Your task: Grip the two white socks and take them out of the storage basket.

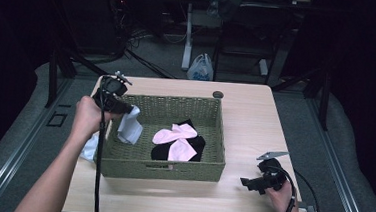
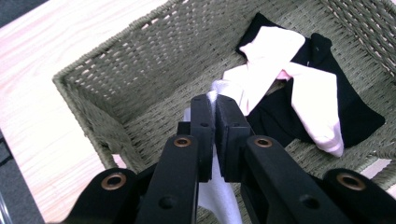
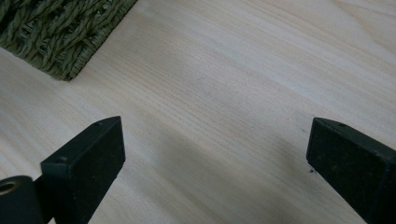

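Observation:
A green woven basket (image 1: 164, 167) stands mid-table, holding pink socks (image 1: 176, 134) on black socks (image 1: 197, 143). Over its left end my left gripper (image 1: 125, 107) is shut on a white sock (image 1: 130, 126) that hangs down into the basket. In the left gripper view the white sock (image 2: 217, 186) is pinched between the jaws of the left gripper (image 2: 215, 105), above the pink socks (image 2: 275, 70) and black socks (image 2: 345, 112). My right gripper (image 1: 245, 182) rests low over the table at the right front, open, with bare wood between its fingers (image 3: 88, 158).
More white cloth (image 1: 89, 146) lies on the table left of the basket, partly behind my left hand. A basket corner (image 3: 56, 32) sits just beyond the right gripper. A round cable hole (image 1: 218, 94) is at the table's far edge. A white bag (image 1: 200, 68) stands on the floor beyond.

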`<state>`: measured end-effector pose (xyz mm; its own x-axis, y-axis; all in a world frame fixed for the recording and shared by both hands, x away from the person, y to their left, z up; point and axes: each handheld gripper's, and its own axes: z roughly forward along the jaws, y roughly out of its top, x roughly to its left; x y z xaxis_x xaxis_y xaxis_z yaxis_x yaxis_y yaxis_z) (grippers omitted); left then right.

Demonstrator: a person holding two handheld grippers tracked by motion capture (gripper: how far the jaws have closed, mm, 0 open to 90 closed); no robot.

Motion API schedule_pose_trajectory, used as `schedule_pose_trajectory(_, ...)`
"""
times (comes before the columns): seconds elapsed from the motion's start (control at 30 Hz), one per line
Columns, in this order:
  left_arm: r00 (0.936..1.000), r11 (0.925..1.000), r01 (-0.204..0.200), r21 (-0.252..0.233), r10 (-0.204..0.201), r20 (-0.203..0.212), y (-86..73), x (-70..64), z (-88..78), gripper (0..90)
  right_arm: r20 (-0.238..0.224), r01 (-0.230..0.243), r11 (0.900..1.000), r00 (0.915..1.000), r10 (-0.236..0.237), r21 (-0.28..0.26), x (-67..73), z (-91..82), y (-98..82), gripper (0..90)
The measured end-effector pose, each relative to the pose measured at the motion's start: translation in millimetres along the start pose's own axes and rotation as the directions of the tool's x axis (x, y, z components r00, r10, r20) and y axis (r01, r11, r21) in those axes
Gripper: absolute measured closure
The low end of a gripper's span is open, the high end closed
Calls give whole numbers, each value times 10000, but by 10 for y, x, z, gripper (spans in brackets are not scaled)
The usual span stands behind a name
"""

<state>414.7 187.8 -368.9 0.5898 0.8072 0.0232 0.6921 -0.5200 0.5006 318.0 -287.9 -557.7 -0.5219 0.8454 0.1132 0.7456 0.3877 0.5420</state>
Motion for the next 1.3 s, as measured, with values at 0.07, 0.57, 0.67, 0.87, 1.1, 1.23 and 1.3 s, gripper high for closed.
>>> schedule_pose_trajectory(0.07,10000,10000,15,-47,-15,-27,26,9,-30,872,24,-2,10000,10000,2,-20,4,1,2,41)
schedule_pose_trajectory(0.57,9996,9981,-18,-616,1,-279,285,56,-349,872,77,-49,9999,10000,50,-103,4,-12,-4,41)
schedule_pose_trajectory(0.67,9992,9976,-37,-686,10,-402,336,81,-435,872,87,3,10000,10000,-3,-44,2,-14,-4,41)
schedule_pose_trajectory(0.87,9978,9956,69,-932,-129,-646,377,134,-602,872,83,-9,10000,10000,9,-45,-3,-11,-5,41)
schedule_pose_trajectory(1.1,9943,9920,390,-1204,-504,-935,339,266,-808,872,66,-28,10000,10000,28,-17,0,-14,-5,41)
schedule_pose_trajectory(1.23,9906,9891,595,-1345,-751,-1146,272,346,-921,872,68,-25,10000,10000,25,-1,1,-11,-4,41)
schedule_pose_trajectory(1.3,9872,9879,709,-1380,-893,-1321,221,393,-969,872,90,9,10000,10000,-9,9,2,-12,-4,41)
